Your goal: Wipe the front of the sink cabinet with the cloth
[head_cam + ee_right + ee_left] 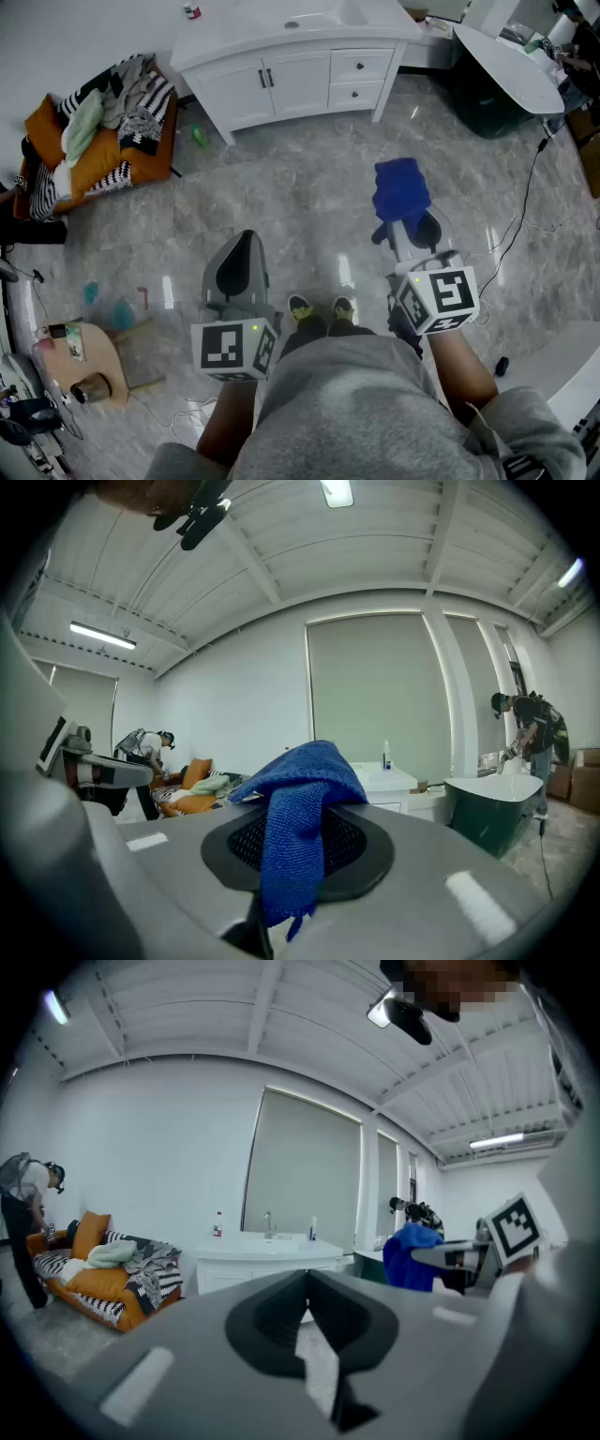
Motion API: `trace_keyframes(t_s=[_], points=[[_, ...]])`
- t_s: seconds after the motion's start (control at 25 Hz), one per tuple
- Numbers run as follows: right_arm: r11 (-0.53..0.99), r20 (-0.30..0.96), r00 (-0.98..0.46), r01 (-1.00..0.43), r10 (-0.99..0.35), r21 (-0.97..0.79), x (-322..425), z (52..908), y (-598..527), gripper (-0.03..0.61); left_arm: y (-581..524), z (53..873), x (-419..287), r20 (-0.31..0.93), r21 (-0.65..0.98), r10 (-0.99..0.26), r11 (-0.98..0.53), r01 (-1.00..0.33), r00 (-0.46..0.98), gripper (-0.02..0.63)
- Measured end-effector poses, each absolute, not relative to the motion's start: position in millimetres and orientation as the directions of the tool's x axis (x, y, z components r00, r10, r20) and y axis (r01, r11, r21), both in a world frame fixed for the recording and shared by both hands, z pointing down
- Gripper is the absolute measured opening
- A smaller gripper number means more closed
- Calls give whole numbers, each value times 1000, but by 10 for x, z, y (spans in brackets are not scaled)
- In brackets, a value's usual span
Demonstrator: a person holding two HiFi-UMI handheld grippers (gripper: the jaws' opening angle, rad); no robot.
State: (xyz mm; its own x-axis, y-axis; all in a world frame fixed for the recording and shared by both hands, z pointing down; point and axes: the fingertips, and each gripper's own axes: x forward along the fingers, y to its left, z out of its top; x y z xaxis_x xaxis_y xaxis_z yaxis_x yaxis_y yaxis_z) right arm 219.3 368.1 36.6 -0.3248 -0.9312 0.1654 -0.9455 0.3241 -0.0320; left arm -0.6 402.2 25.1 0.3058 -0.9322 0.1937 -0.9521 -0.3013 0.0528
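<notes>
While the sink cabinet (pixel 298 82) stands well apart at the top of the head view, the blue cloth (pixel 401 191) hangs pinched in the right gripper (pixel 405 227).
Its jaws press onto a fold of the cloth and the rest drapes over their tips, probably so a loose pad meets the white doors first. At lower centre-left, the left gripper (pixel 246 242) has its jaws pressed together on nothing, seemingly kept out of the way. Wiping has not begun; the grey floor (pixel 281 187) must be crossed first.
</notes>
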Motion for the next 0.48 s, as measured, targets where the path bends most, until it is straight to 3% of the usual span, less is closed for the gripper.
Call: trace_keyframes(t_s=[0.48], points=[[288, 181, -296, -955, -938, -68, 1814, 378, 3639, 78, 4008, 253, -440, 201, 41, -926, -319, -947, 320, 11]])
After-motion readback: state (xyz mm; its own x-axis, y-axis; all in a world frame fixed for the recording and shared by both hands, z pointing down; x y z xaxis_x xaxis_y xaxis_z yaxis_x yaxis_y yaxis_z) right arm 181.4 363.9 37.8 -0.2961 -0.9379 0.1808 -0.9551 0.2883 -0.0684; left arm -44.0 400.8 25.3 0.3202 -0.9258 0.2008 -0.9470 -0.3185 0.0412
